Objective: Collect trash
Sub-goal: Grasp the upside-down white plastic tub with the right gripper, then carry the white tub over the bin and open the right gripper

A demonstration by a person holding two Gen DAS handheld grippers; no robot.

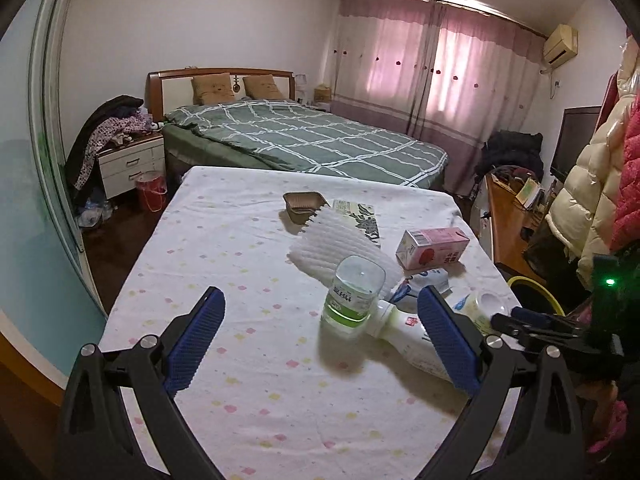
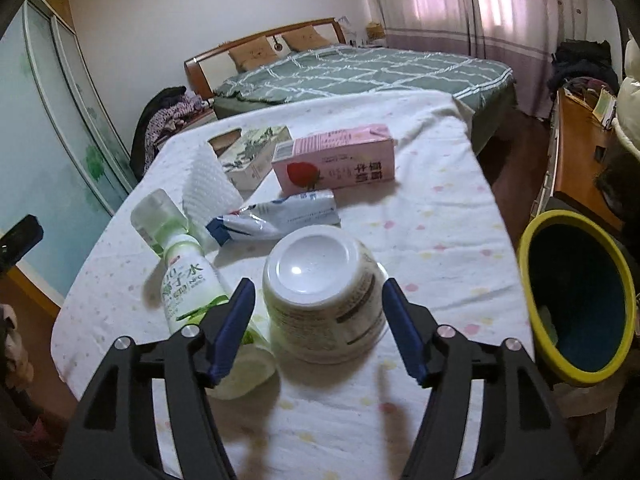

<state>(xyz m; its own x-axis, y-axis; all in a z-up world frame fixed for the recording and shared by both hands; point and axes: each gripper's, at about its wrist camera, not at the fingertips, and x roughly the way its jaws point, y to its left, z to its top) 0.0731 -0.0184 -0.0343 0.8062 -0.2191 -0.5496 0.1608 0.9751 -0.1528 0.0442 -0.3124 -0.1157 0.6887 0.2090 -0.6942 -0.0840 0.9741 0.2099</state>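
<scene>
My right gripper (image 2: 318, 312) points down at a slant over the near end of the table (image 2: 440, 216), its jaws spread on either side of an upturned white bowl (image 2: 320, 300). The blue pads stand clear of the bowl's sides, so it is released, nothing gripped. Just left of the bowl a white and green bottle (image 2: 186, 284) lies on its side, and a crumpled blue and white pouch (image 2: 276, 216) lies just beyond. Off the table's right edge stands the yellow-rimmed bin (image 2: 576, 292), its mouth tipped toward me.

My left gripper (image 1: 320, 312) also tilts downward, its jaws wide apart and empty above the spotted cloth. Between its fingers, farther along, I see a clear plastic bottle (image 1: 352, 296), though I cannot tell whether it stands or lies. Beyond it lie a white foam sheet (image 1: 340, 244), a pink carton (image 1: 432, 248) on its side, and a small brown tray (image 1: 305, 207) toward the far end.
</scene>
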